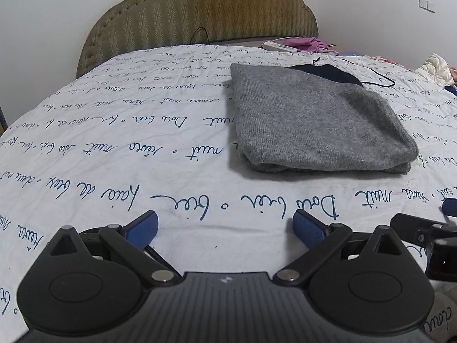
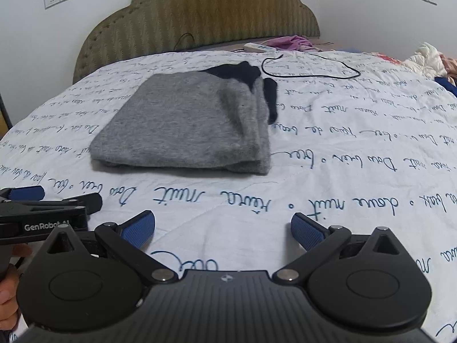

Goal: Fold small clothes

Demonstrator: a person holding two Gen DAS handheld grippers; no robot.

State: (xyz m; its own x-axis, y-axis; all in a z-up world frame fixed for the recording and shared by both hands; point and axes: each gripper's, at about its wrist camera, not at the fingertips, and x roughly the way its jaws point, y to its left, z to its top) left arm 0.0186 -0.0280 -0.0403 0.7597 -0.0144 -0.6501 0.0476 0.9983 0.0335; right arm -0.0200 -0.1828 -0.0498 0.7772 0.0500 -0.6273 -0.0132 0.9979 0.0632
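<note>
A grey knitted garment (image 1: 314, 120) lies folded into a flat rectangle on the white bedsheet (image 1: 114, 143) printed with blue handwriting. A black part of the clothing (image 1: 328, 73) pokes out from under its far edge. The right wrist view shows the same grey garment (image 2: 188, 125) left of centre, with the black part (image 2: 242, 71) at its far right corner. My left gripper (image 1: 225, 228) hovers over bare sheet in front of the garment, open with nothing between its blue pads. Beside it, my right gripper (image 2: 222, 228) is likewise open and empty.
A padded olive headboard (image 1: 200, 8) stands at the back. Near it lie a white power strip (image 1: 278, 46), pink cloth (image 1: 308, 43) and a thin black cable (image 2: 314, 68). Crumpled clothes (image 1: 437, 68) sit at the far right. A hand (image 2: 8, 300) holds the left gripper's handle.
</note>
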